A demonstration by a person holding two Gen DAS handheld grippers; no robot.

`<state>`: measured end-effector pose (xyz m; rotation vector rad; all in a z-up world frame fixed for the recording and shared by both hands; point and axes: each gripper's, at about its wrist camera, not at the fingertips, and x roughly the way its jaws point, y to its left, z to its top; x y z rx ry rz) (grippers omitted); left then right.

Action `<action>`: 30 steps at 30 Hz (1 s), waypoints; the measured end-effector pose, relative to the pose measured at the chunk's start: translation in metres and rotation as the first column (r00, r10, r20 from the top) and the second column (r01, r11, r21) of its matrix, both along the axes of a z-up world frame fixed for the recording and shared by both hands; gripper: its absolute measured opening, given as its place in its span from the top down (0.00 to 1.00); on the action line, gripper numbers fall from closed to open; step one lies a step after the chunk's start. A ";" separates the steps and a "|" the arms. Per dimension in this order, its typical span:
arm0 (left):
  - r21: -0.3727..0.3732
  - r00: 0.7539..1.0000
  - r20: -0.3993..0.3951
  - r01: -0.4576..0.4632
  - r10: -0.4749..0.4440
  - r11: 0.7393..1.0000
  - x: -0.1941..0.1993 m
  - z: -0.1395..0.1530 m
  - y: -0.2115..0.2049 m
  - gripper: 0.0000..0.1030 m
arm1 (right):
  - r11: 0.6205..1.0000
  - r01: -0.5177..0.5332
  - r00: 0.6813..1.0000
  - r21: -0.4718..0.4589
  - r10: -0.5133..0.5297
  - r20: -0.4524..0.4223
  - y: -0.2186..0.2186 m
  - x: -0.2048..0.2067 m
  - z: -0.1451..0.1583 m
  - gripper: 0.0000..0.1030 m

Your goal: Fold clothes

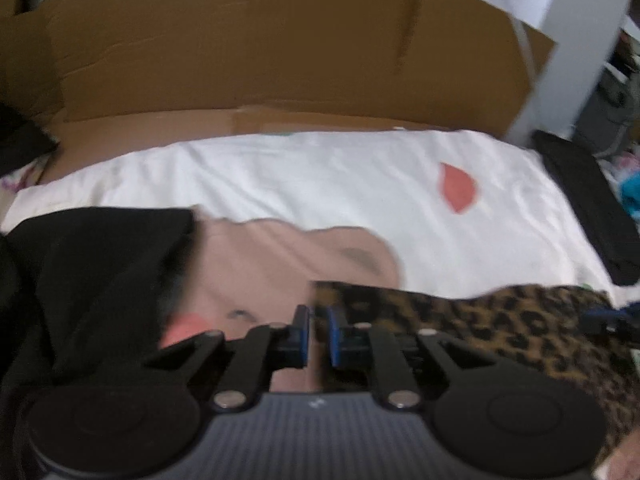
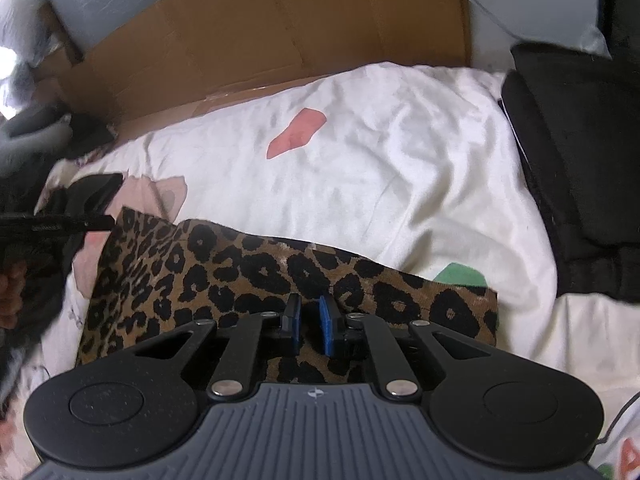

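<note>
both grippers [image 1: 318,330] [image 2: 310,318] on leopard cloth [image 2: 256,280]

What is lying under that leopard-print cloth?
The leopard-print cloth lies on a white sheet with pink patches and a green patch. Whatever sits directly beneath its middle is covered from view.

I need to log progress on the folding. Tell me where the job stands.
Done: the leopard-print cloth lies as a flat band on the white sheet. In hand: the right tongs sit at its near edge, jaws nearly shut with fabric between; the left tongs at its left end. Left: black clothes beside it; whether they are folded is unclear.
</note>
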<state>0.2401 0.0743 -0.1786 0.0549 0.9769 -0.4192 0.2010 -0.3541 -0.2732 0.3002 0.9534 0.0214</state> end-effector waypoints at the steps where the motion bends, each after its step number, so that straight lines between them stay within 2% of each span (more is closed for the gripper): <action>1: -0.002 1.000 0.004 0.023 -0.023 1.000 -0.005 0.003 -0.008 0.80 | 1.000 -0.007 1.000 -0.014 0.007 0.001 0.001 0.000 0.001 0.86; 3: -0.005 0.997 0.014 0.075 -0.075 0.997 -0.016 0.008 -0.028 0.76 | 1.000 -0.011 1.000 -0.028 0.011 -0.001 0.002 -0.002 0.003 0.86; 11: -0.042 0.971 -0.001 0.239 -0.240 0.970 -0.054 0.001 -0.099 0.76 | 0.999 -0.004 1.000 -0.047 0.004 0.010 0.001 -0.005 0.009 0.84; 14: -0.035 0.959 0.021 0.284 -0.283 0.958 -0.060 -0.001 -0.118 0.74 | 0.999 -0.012 1.000 -0.047 0.013 0.012 -0.002 -0.004 0.009 0.84; 20: -0.049 0.957 0.022 0.290 -0.290 0.956 -0.049 -0.007 -0.133 0.74 | 0.999 -0.006 1.000 -0.046 0.006 0.004 -0.010 -0.002 0.002 0.82; 30: -0.028 0.954 0.041 0.299 -0.298 0.954 -0.045 -0.023 -0.140 0.73 | 0.999 0.027 0.999 0.030 -0.028 0.041 -0.025 -0.005 0.005 0.80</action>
